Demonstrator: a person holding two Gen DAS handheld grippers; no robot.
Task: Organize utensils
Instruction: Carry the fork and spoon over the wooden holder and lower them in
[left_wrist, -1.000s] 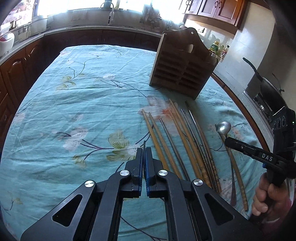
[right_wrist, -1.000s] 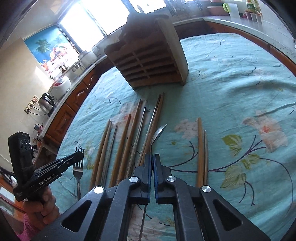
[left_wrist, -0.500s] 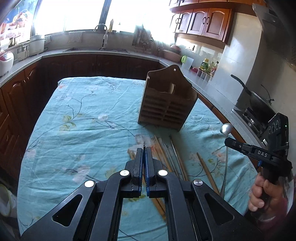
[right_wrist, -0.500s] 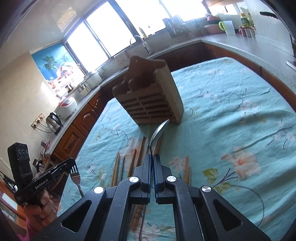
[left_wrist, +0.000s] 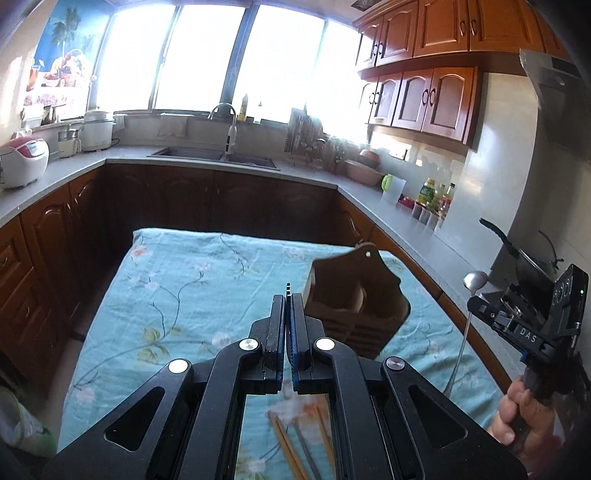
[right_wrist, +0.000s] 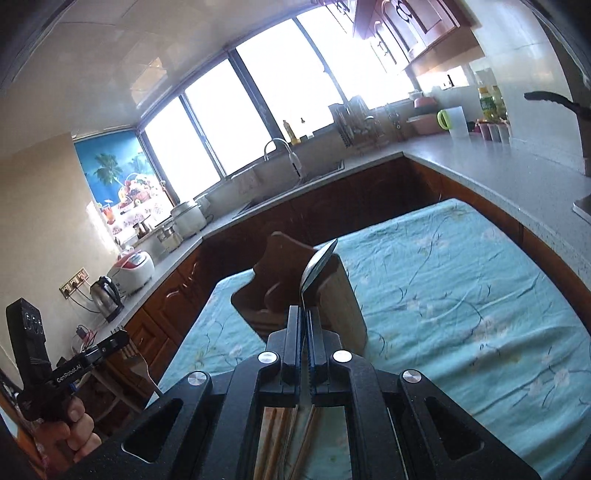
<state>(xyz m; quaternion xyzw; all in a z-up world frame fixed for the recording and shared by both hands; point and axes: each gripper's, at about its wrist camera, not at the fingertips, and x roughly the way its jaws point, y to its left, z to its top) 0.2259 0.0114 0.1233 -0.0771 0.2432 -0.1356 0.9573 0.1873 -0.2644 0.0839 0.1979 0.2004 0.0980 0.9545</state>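
My right gripper (right_wrist: 304, 314) is shut on a metal spoon (right_wrist: 317, 267); its bowl points up, above the wooden utensil holder (right_wrist: 295, 295). The spoon also shows in the left wrist view (left_wrist: 474, 282), held by the right gripper (left_wrist: 476, 304). My left gripper (left_wrist: 287, 299) is shut on a metal fork, whose tines peek above the fingertips (left_wrist: 288, 286). In the right wrist view the fork (right_wrist: 138, 363) hangs from the left gripper (right_wrist: 120, 338). The holder (left_wrist: 356, 299) stands just beyond it on the floral cloth. Wooden chopsticks (left_wrist: 291, 446) lie on the cloth below both grippers.
The table with a teal floral cloth (left_wrist: 192, 280) is ringed by dark cabinets and a grey counter (left_wrist: 406, 218). A sink (left_wrist: 218, 153), a rice cooker (left_wrist: 22, 162) and a kettle (right_wrist: 105, 297) stand on the counter. A pan (left_wrist: 524, 254) sits at the right.
Both grippers have risen well above the table and tilted up. The spoon and fork came up off the cloth with them; the chopsticks stay lying below.
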